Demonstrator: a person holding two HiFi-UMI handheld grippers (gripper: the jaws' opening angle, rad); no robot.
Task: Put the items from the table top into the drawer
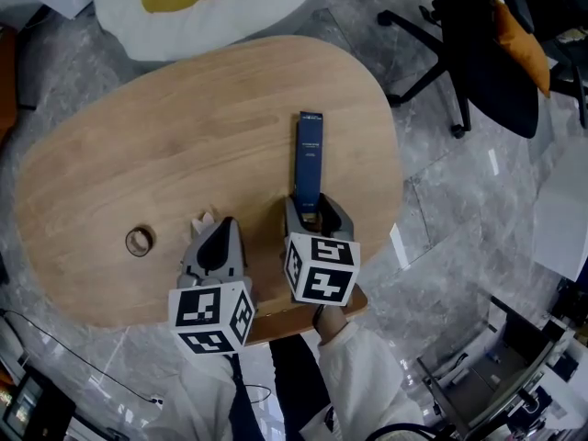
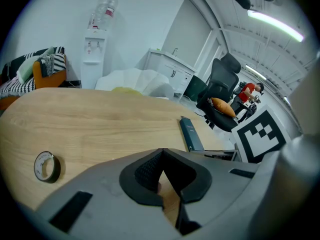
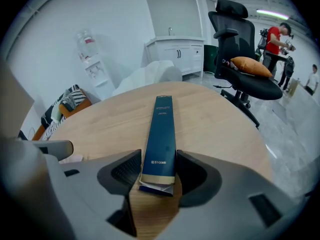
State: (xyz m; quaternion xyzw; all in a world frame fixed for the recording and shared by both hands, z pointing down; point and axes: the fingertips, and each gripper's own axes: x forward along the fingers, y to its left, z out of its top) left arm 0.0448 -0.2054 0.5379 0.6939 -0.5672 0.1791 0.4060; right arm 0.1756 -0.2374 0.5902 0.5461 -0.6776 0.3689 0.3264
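Note:
A long dark blue box (image 1: 309,159) lies on the oval wooden table (image 1: 184,127), pointing away from me. My right gripper (image 1: 312,211) straddles its near end: in the right gripper view the box (image 3: 160,139) sits between the two pads of the right gripper (image 3: 157,171), which stand wide on either side. A small roll of tape (image 1: 139,241) lies flat at the table's left; it also shows in the left gripper view (image 2: 46,166). My left gripper (image 1: 218,232) hovers over the near edge, its tips meeting, with nothing seen between them (image 2: 161,154). A small pale scrap (image 1: 203,219) lies beside its tip.
A black office chair (image 1: 487,62) with an orange cushion stands at the far right. A white and yellow cushion (image 1: 202,3) lies on the floor beyond the table. A wooden part (image 1: 276,322) juts out under the table's near edge. A thin cable (image 1: 83,366) runs across the floor at the lower left.

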